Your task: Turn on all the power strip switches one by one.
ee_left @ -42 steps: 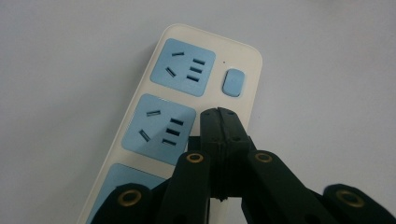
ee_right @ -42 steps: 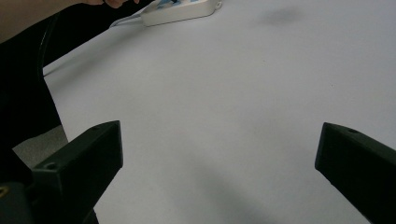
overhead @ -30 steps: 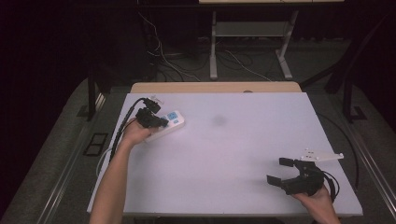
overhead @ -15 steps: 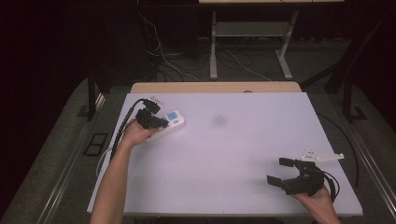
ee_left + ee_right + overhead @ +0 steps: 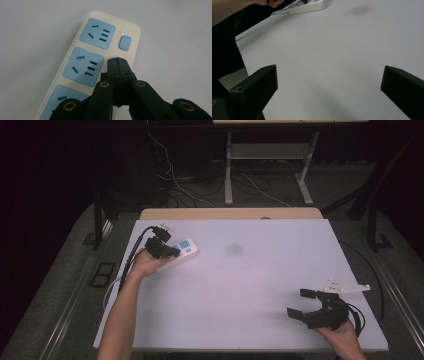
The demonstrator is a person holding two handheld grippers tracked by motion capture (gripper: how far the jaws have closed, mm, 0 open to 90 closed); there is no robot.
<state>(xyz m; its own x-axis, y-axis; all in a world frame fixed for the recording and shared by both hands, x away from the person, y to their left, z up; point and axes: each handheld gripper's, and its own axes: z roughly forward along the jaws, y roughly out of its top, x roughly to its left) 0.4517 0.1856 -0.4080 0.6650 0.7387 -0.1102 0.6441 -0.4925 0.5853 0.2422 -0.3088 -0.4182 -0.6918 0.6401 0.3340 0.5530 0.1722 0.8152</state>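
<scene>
Nothing shifted across the last second: left tool parked as before over the power strip at the far left of the bench, right tool idle near the front right corner, well apart from it

Seen from the left gripper view, left tool pressed together with nothing between the jaws, tips poised over the strip's cream rim beside the middle blue socket and just short of the blue switch. Cannot tell whether the tips touch the casing or hover just above it

Right tool spread wide over bare bench, power strip far ahead of it beside the other hand

Judged from the stillness: a pause before a press, most likely on the switch just beyond the closed tips. Calls for a short nudge forward and down; a slip off the small button onto the rim looks like the main risk
</scene>
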